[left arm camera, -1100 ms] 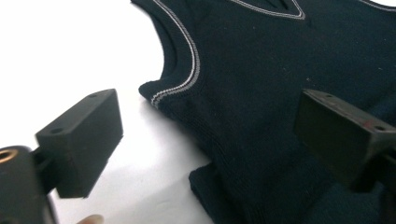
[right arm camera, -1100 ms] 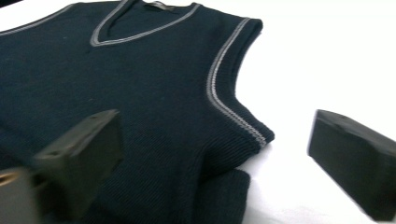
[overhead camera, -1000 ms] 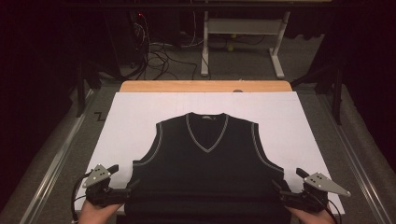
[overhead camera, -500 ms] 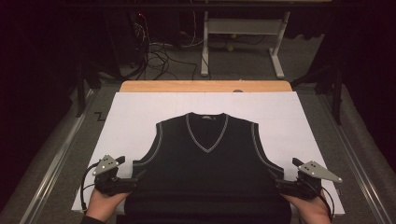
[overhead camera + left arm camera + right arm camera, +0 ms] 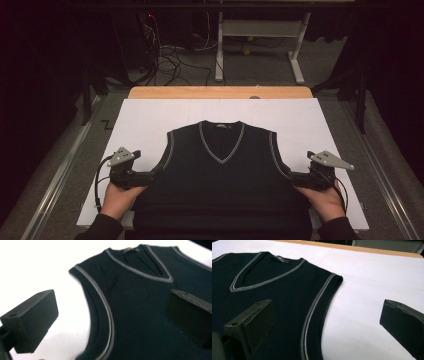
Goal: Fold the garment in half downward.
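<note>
Both jaw pairs are spread wide: the left gripper straddles one armhole edge of the dark navy knit vest with grey trim, the right gripper the other. Vest lies flat on the white sheet-covered table.

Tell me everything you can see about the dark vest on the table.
The vest is a dark sleeveless knit with grey trim along its V-neck and armholes and a small label inside the collar. It lies flat, front up, neck away from the person, on the white sheet. An open gripper sits at each side edge, below the armholes.
</note>
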Demonstrator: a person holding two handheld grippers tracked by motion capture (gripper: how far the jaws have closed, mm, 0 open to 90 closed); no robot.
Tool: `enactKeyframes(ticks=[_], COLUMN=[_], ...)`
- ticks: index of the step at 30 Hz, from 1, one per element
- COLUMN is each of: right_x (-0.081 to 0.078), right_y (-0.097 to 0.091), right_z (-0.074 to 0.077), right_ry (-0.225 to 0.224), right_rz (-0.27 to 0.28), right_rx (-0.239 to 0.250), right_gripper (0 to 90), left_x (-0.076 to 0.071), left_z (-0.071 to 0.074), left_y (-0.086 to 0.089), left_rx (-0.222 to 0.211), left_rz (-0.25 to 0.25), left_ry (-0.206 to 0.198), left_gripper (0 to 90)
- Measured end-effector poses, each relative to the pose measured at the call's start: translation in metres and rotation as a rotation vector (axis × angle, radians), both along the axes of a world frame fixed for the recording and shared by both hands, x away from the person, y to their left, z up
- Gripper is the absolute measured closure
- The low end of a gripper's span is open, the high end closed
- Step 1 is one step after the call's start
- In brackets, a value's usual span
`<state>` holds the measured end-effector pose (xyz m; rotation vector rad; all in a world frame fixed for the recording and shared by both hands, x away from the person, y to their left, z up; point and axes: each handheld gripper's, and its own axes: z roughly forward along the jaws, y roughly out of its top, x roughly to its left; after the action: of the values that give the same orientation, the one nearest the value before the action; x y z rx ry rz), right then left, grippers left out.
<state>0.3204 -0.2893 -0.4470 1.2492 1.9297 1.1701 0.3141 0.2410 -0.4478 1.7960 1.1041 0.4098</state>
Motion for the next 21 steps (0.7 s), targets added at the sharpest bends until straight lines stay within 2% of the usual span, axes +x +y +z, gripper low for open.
enactKeyframes(ticks=[2,7,13,18,21], right_x=[0.008,0.024,0.039,0.051,0.06], right_y=[0.003,0.01,0.015,0.018,0.021], right_z=[0.002,0.004,0.011,0.018,0.02], right_ry=[0.008,0.016,0.006,0.0,0.003], right_rz=[-0.002,-0.003,-0.005,-0.01,-0.009], right_rx=[-0.01,-0.009,-0.004,-0.011,-0.02], right_gripper=[0.2,0.2,0.2,0.2,0.2], left_x=[0.006,0.023,0.039,0.054,0.063], left_z=[0.003,0.009,0.017,0.024,0.027], left_y=[-0.002,-0.005,-0.01,-0.011,-0.013], left_rx=[-0.001,-0.012,-0.005,-0.017,-0.01], left_rz=[0.004,0.012,0.006,0.022,0.028], left_ry=[-0.005,0.014,0.026,0.034,0.041], left_gripper=[0.0,0.0,0.0,0.0,0.0])
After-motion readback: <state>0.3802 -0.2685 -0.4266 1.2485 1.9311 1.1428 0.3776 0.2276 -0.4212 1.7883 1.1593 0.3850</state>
